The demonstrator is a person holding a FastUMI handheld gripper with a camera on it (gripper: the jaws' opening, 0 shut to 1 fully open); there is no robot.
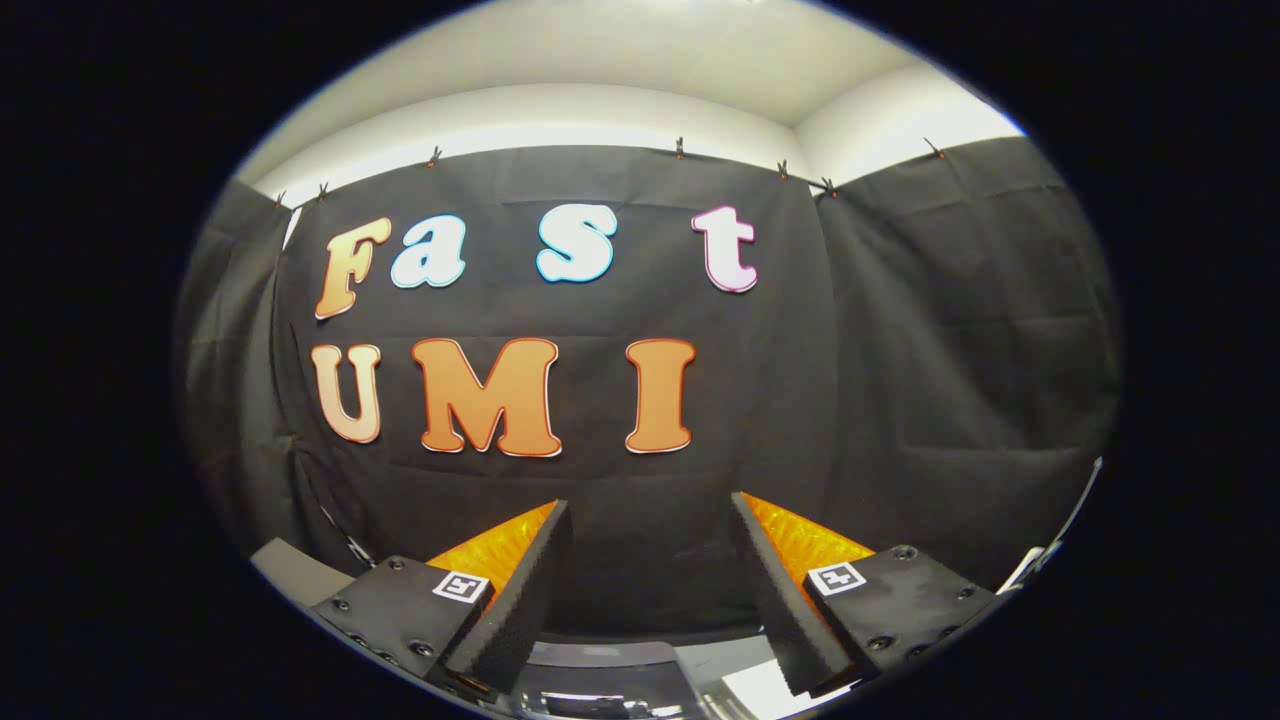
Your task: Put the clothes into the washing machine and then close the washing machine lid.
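Observation:
My gripper (650, 515) is held up and level, facing the black cloth wall of the booth. Its two fingers stand wide apart with nothing between them. Low down between the finger bases I see a strip of a shiny grey and white surface (610, 680), likely the top of the washing machine; I cannot tell whether its lid is up or down.
The black cloth wall (900, 350) hangs close ahead and wraps round to the right. A grey flat edge (290, 575) shows beside the left finger. A thin pale bar (1060, 530) runs up past the right finger.

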